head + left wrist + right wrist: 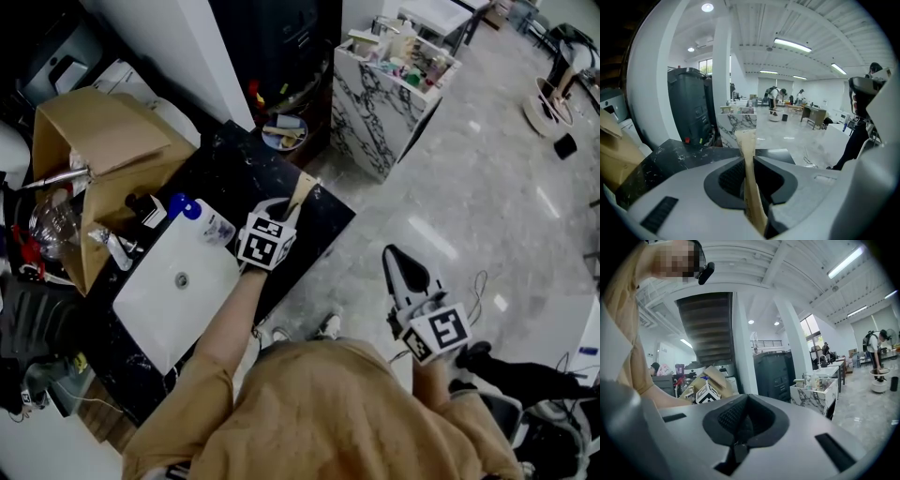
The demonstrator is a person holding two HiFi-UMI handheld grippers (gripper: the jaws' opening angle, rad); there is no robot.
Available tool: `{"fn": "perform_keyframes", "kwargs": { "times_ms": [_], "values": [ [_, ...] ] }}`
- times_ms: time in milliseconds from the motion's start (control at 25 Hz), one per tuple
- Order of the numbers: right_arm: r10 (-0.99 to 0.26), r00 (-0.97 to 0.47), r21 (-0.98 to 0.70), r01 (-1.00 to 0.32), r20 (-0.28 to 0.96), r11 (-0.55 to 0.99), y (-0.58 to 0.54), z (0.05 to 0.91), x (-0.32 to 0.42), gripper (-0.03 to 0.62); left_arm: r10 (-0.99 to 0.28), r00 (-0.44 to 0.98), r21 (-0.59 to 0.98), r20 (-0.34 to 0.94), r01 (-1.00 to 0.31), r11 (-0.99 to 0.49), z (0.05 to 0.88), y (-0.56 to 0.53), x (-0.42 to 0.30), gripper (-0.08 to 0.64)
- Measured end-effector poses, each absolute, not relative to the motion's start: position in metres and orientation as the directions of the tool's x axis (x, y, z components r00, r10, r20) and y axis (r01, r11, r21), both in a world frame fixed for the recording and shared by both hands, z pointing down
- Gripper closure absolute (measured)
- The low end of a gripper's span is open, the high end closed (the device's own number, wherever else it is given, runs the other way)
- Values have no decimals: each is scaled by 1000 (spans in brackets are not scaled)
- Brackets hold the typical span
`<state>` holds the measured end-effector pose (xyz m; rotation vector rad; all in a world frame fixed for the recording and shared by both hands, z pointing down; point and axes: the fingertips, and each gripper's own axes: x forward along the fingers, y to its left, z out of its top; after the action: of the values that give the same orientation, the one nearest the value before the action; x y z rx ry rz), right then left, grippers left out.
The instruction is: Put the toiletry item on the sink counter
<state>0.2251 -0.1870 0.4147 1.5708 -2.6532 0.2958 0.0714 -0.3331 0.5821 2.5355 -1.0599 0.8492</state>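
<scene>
Toiletry item [746,140]: flat, narrow beige pack with fine print on one face; what kind of pack it is cannot be told. Located upright between the pads of the left tongs [749,161], its upper end standing clear above them, over the right end of the black worktop [314,225]. No view shows whether it touches the surface. Left tongs: nearly closed, pinching the pack across its thin faces. Handling, as judged: light, thin and probably pliant, so apt to bend or slide through a loose grip. Best taken low and mid-width across the flat faces, as it is now, with modest pressure. It should be laid flat, since on edge it would likely topple. Right tongs [740,425]: closed, nothing between them, held off to the side over the floor, well apart from the worktop. Adjacent: white basin [178,281] set in the worktop left of the pack; blue-capped bottle [192,211] at the basin's far edge; open cardboard box [103,141] beyond; marble-patterned stand [375,117] farther off, carrying small bottles.
</scene>
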Motion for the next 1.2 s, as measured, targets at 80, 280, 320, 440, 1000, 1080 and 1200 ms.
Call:
{"fn": "perform_keyframes", "kwargs": {
  "times_ms": [80, 280, 320, 440, 1000, 1080, 1200],
  "values": [
    [-867, -478, -140, -876, 138, 461, -186, 415, 229, 588, -563, 556, 9, 611, -716, -698, 585, -335, 73, 512],
    [-877, -457, -139, -887, 146, 439, -185, 418, 241, 588, -555, 540, -2, 632, -716, -698, 602, -336, 77, 512],
    [-879, -453, -140, -889, 149, 435, -184, 418, 242, 589, -550, 537, -2, 640, -715, -700, 606, -336, 77, 512],
    [-882, -446, -141, -893, 152, 427, -184, 419, 245, 588, -541, 527, -1, 655, -716, -698, 616, -334, 76, 512],
    [-887, -436, -140, -898, 154, 417, -178, 418, 251, 588, -554, 525, 20, 646, -737, -676, 626, -335, 73, 497],
    [-890, -429, -140, -901, 156, 410, -175, 419, 254, 589, -559, 522, 19, 644, -741, -671, 627, -337, 74, 497],
    [-894, -418, -141, -906, 161, 399, -170, 421, 258, 589, -556, 522, 25, 647, -743, -669, 629, -337, 75, 482]
  ]
}}
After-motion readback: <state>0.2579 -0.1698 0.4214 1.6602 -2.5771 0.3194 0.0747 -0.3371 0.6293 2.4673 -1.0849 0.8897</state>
